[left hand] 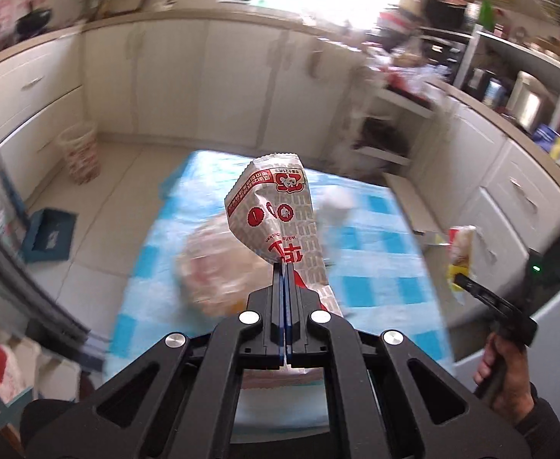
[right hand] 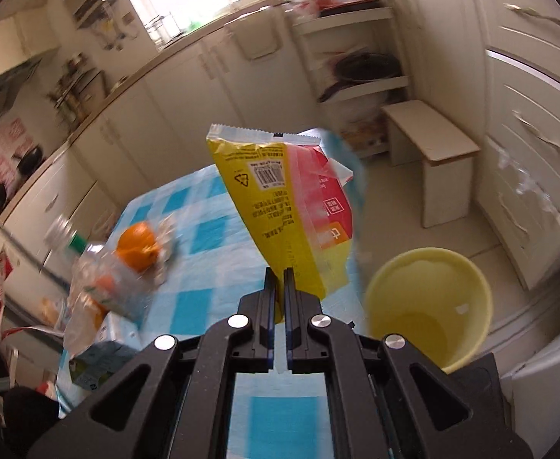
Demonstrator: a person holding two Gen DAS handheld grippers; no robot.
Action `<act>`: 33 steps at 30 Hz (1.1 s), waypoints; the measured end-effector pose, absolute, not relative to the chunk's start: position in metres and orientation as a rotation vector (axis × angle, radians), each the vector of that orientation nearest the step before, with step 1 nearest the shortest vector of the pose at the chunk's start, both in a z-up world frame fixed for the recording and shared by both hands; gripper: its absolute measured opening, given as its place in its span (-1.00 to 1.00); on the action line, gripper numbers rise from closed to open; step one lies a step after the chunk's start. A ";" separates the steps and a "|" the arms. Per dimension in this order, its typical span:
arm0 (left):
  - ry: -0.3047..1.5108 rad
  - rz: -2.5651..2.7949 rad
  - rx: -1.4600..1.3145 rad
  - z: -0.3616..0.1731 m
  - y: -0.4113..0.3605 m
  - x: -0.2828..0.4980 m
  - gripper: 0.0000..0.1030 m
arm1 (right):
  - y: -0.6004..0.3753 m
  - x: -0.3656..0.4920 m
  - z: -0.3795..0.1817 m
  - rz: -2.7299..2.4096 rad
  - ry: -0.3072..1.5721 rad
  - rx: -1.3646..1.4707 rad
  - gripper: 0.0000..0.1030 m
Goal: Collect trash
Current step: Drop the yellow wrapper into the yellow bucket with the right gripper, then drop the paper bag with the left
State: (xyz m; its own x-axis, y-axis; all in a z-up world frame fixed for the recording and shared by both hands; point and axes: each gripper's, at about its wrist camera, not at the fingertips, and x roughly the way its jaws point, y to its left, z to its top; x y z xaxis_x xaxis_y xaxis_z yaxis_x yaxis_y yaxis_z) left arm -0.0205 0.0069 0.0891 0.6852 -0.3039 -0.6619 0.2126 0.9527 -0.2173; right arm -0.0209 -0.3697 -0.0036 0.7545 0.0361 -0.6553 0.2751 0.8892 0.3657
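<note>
My left gripper [left hand: 284, 267] is shut on a red-and-white paper food bag [left hand: 276, 214], held up above the blue checked tablecloth [left hand: 387, 267]. In the same view the right gripper [left hand: 461, 281] shows at the right edge with a yellow wrapper [left hand: 459, 248] in it. My right gripper [right hand: 280, 273] is shut on that yellow-and-red snack wrapper [right hand: 287, 206], lifted over the table's edge. A yellow bin [right hand: 429, 302] stands on the floor just right of it, open side up. A blurred plastic bag [left hand: 218, 267] lies on the cloth below the paper bag.
A clear plastic bottle [right hand: 100, 279], an orange [right hand: 138, 248] and a small carton [right hand: 96, 363] lie on the table [right hand: 203, 252] at the left. A white stool [right hand: 433, 153] stands beyond the bin. Cabinets [left hand: 203, 76] ring the floor; a blue tray [left hand: 48, 235] and basket [left hand: 80, 153] sit there.
</note>
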 end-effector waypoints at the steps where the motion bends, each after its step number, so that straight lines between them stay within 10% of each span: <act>1: 0.757 -0.334 -0.111 0.093 -0.014 -0.020 -0.99 | -0.379 -0.022 -0.004 -0.156 0.715 0.474 -0.91; 13: 0.871 -0.589 0.025 0.051 -0.238 0.018 -0.99 | -0.499 0.000 -0.104 -0.251 1.018 0.769 -0.90; 16: 0.916 -0.598 0.045 0.029 -0.272 0.026 -0.99 | -0.509 0.016 -0.140 -0.224 1.150 0.844 -0.67; 18: 0.934 -0.597 0.063 0.017 -0.284 0.028 -0.99 | -0.512 0.021 -0.150 -0.257 1.189 0.852 0.05; 33: 1.025 -0.648 -0.077 -0.019 -0.381 0.082 -0.99 | -0.559 -0.046 0.010 -0.384 0.483 0.864 0.37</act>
